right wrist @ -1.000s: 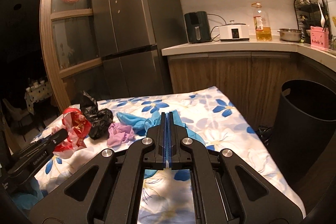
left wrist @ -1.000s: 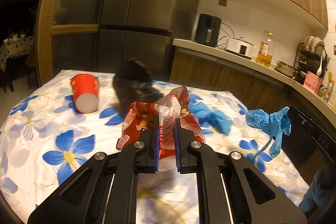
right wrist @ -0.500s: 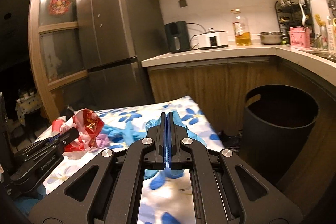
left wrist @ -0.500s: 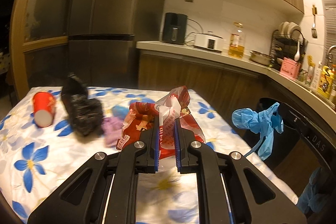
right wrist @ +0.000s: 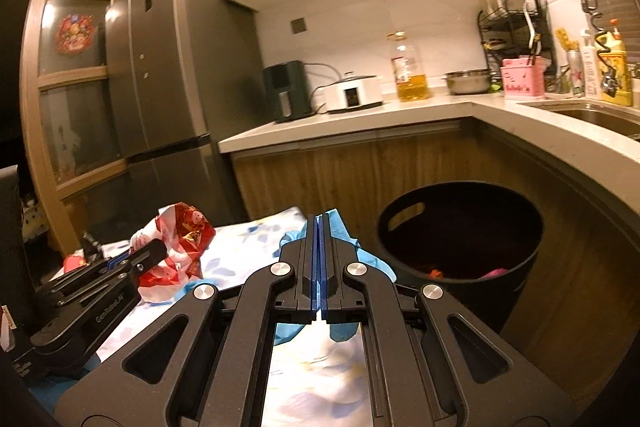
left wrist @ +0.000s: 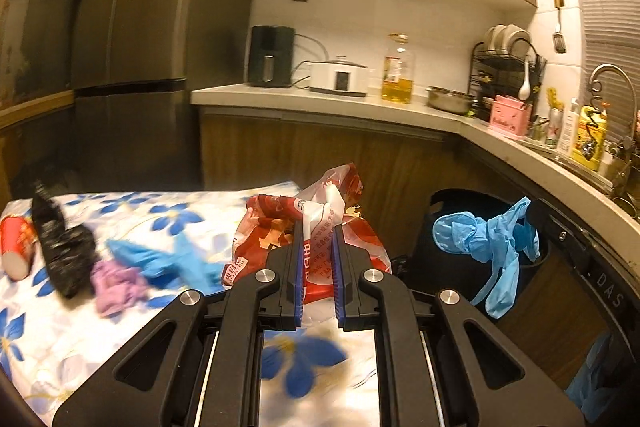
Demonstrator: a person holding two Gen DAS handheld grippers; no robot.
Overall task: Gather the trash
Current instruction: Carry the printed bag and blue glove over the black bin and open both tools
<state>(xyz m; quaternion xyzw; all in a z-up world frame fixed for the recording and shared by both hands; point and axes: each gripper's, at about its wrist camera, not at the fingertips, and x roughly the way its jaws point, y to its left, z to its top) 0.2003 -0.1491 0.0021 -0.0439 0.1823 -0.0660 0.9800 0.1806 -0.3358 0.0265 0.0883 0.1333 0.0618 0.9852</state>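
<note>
My left gripper [left wrist: 317, 227] is shut on a red and white plastic bag [left wrist: 316, 215] and holds it above the flowered table; the bag also shows in the right wrist view [right wrist: 180, 247]. My right gripper [right wrist: 319, 223] is shut on a blue glove [right wrist: 340, 231], which hangs in the left wrist view [left wrist: 488, 243] in front of the black trash bin [right wrist: 460, 239]. On the table lie a black bag [left wrist: 64, 247], a purple wad [left wrist: 116, 283], another blue glove [left wrist: 168, 259] and a red cup [left wrist: 16, 243].
The flowered table [left wrist: 120, 327] ends just left of the bin [left wrist: 452, 203]. A wooden counter [right wrist: 400, 115] with appliances, an oil bottle and a dish rack runs behind and to the right. A dark fridge [right wrist: 168, 67] stands at the left.
Both grippers have swung right, away from the table toward the bin, each still holding its item. The bin is now larger and closer in both views.
</note>
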